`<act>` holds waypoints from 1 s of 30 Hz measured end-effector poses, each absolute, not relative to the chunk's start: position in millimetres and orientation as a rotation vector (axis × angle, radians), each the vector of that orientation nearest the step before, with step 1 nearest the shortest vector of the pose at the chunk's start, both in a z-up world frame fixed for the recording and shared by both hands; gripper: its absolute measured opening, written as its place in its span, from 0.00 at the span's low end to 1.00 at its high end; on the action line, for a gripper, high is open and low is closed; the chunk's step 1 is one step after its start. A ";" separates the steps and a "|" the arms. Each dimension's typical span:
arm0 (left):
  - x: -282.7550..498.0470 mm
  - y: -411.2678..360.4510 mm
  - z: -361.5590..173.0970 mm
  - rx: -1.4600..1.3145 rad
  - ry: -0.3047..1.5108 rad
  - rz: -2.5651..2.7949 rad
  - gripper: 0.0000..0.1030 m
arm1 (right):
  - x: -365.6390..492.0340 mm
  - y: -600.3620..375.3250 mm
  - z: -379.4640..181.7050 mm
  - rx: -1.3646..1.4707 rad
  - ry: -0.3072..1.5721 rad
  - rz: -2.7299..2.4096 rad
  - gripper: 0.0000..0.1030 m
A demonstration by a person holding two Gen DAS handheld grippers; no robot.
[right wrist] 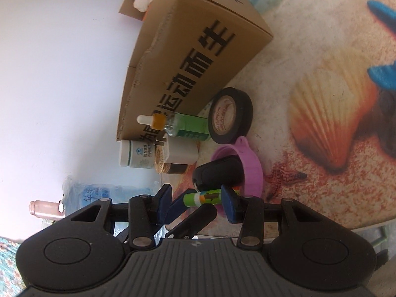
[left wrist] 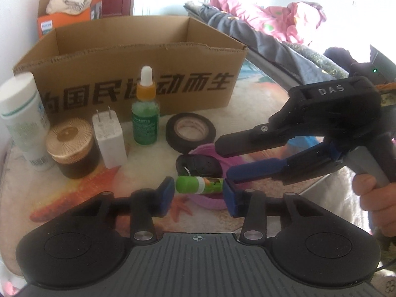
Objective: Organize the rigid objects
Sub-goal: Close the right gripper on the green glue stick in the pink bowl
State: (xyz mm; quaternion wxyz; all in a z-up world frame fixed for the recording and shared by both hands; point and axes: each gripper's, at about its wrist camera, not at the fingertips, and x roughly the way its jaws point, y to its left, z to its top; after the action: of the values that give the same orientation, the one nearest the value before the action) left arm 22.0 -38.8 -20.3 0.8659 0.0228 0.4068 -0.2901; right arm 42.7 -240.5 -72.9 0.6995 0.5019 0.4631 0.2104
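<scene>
- The left tool [left wrist: 198, 193] brackets a green glue stick [left wrist: 198, 185] lengthwise; the cap end sits just short of one pad, so whether it is pinched I cannot tell.
- The right tool [left wrist: 224, 159] is partly spread, holding nothing.
- The glue stick lies over a purple bowl [right wrist: 252, 170] beside a black key fob [right wrist: 217, 173] on the surface [right wrist: 334, 185].

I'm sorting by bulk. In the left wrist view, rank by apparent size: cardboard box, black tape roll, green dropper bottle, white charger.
1. cardboard box
2. black tape roll
3. green dropper bottle and white charger: look alike, unranked.
</scene>
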 end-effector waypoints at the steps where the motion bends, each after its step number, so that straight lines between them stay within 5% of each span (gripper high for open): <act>1: 22.6 -38.3 -20.3 0.031 0.858 -0.617 0.37 | 44.5 -239.6 -76.3 1.120 1.036 0.464 0.45; 12: 3.5 -49.2 -17.3 0.048 0.840 -0.693 0.22 | 44.3 -246.9 -82.5 1.128 1.038 0.448 0.45; 30: 25.6 -81.9 -27.2 0.141 0.979 -0.679 0.20 | 48.1 -246.7 -70.9 1.013 1.071 0.476 0.44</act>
State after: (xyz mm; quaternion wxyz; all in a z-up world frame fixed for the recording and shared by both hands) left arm 25.6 -81.9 -27.2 0.8254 0.0664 0.4606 -0.3195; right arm 48.1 -246.7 -70.9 0.7146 0.4575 0.4836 0.2150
